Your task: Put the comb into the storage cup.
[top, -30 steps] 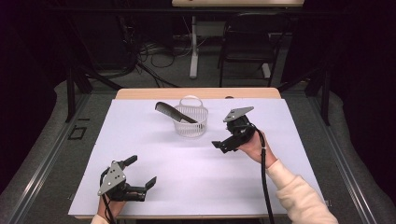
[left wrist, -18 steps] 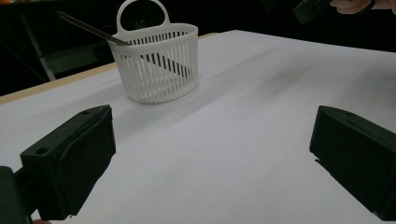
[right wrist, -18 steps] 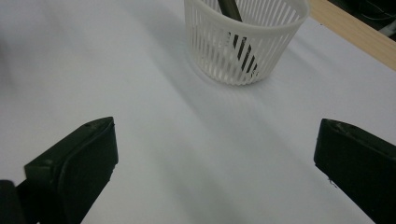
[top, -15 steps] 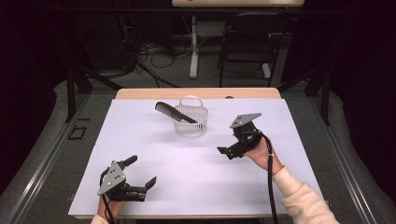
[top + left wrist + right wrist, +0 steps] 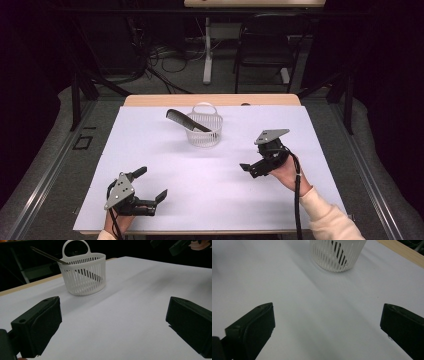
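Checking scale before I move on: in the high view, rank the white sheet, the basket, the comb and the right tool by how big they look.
1. White sheet, by far the largest.
2. Basket and right tool: these look about alike, and the tool sits nearer the camera, so I would not rank them.
3. Comb, thin, its lower end inside the basket.
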Demonstrator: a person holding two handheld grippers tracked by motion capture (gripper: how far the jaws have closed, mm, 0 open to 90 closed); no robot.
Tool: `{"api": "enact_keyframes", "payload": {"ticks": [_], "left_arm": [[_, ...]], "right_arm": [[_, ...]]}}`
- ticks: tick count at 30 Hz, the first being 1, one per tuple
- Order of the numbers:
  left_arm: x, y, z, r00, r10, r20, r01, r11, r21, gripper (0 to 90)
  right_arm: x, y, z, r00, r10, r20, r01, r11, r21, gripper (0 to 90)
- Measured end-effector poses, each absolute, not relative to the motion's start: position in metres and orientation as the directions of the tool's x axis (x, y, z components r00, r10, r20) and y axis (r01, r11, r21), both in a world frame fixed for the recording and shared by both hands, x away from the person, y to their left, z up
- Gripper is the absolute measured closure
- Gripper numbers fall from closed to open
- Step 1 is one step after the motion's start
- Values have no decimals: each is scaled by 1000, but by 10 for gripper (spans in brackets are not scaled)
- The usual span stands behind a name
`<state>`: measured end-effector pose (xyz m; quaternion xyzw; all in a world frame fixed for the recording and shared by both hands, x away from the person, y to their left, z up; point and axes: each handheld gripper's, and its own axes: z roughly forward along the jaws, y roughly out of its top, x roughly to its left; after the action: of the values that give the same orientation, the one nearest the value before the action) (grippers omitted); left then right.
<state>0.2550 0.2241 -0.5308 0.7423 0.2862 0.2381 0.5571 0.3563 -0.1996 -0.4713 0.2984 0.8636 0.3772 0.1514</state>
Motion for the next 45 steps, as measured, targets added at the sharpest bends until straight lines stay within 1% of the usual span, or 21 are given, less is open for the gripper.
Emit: {"api": "enact_keyframes", "payload": {"ticks": [14, 20, 45], "left_arm": [[255, 224, -531, 723, 690, 33, 162, -215, 963, 3], [255, 224, -531, 723, 691, 32, 162, -215, 963, 3], [255, 224, -531, 726, 687, 32, 163, -216, 963, 3]], "right_arm": [[336, -217, -470, -756, 653, -41, 402, 512, 759, 0], [329, -223, -474, -748, 662, -33, 414, 505, 757, 0], [302, -243, -489, -731, 682, -28, 409, 470, 782, 0]]}}
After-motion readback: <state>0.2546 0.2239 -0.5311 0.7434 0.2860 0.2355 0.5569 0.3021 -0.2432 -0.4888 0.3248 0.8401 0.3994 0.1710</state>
